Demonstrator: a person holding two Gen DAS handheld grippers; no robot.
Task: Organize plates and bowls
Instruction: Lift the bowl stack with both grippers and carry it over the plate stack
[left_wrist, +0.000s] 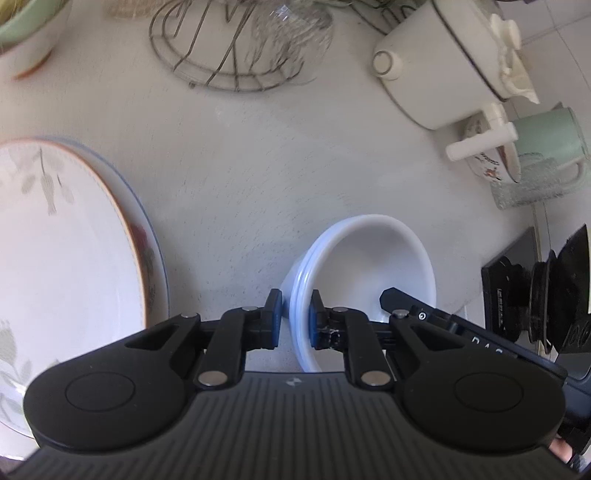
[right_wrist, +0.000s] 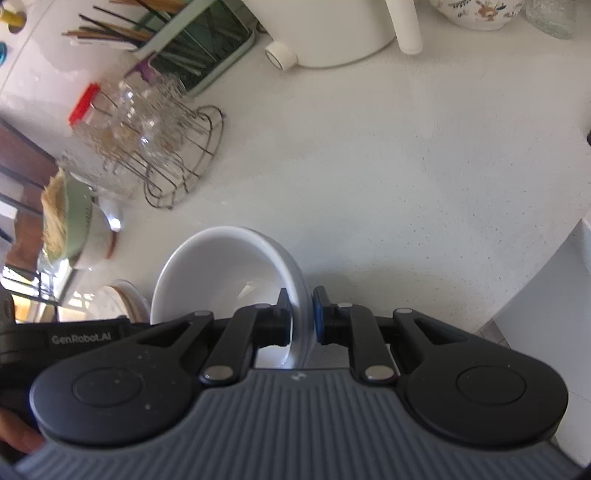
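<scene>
A nested stack of white bowls (left_wrist: 373, 266) is tilted on its side over the pale counter (left_wrist: 258, 177). My left gripper (left_wrist: 295, 312) is shut on the stacked rims, one blue pad on the outer wall and one inside. My right gripper (right_wrist: 300, 315) is shut on the opposite rim of the same white bowls (right_wrist: 229, 269). One of its fingers (left_wrist: 393, 297) reaches into the bowl in the left wrist view. Left of the bowls lie stacked floral plates (left_wrist: 59, 258), also seen small in the right wrist view as plates (right_wrist: 127, 299).
A wire rack with glasses (left_wrist: 236, 51) stands at the back. A white lidded pot (left_wrist: 443, 66), a green mug (left_wrist: 546, 144) and a patterned bowl (left_wrist: 491, 162) crowd the back right. A green-and-white bowl (right_wrist: 74, 229) and a chopstick holder (right_wrist: 199, 51) sit to the left. The counter edge (right_wrist: 535, 288) drops off on the right.
</scene>
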